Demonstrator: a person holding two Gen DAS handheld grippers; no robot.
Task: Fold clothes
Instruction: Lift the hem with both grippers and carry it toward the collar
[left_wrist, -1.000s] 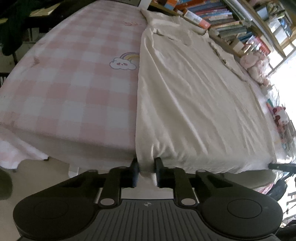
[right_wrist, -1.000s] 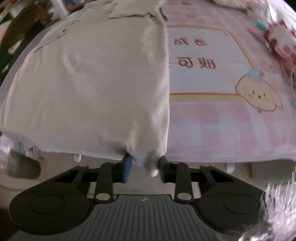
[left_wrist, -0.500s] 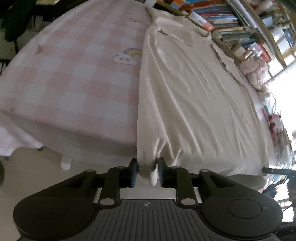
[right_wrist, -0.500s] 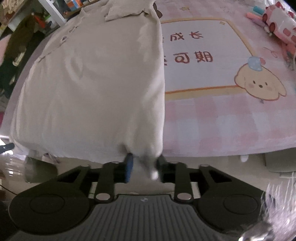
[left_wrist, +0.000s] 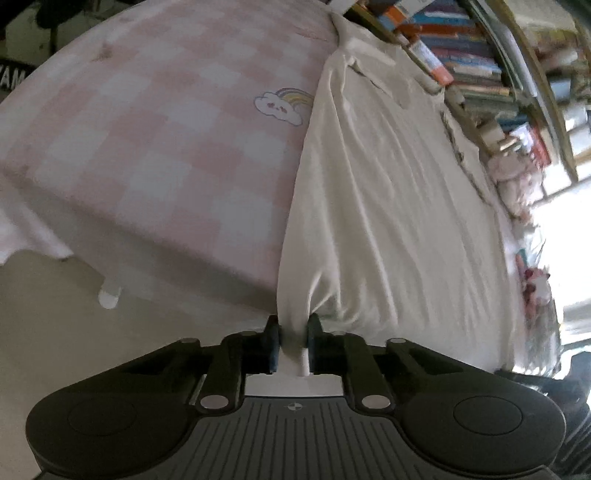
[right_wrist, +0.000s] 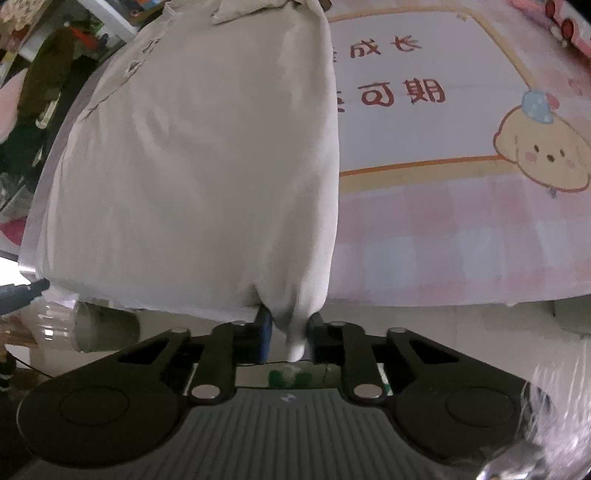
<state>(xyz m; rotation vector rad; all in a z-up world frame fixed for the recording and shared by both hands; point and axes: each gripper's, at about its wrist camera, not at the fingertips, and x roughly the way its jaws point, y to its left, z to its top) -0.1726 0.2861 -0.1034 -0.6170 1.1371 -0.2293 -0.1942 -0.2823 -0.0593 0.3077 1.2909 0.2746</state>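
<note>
Cream garment (left_wrist: 388, 206) lay on the bed (left_wrist: 155, 140); left tongs (left_wrist: 291, 341) and right tongs (right_wrist: 286, 338) were closing on hem corners at the bed's near edge.

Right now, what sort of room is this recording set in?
Most likely a child's bedroom: a bed with a pink checked sheet printed with a cartoon puppy, packed bookshelves alongside, and plush toys by the window.

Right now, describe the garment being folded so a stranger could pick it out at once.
Find the bed with the pink checked sheet. Spread lengthwise along it, beside the rainbow cloud print, lies the cream garment. It is the only plain, unprinted cloth there, and its near hem hangs over the bed's edge.
</note>
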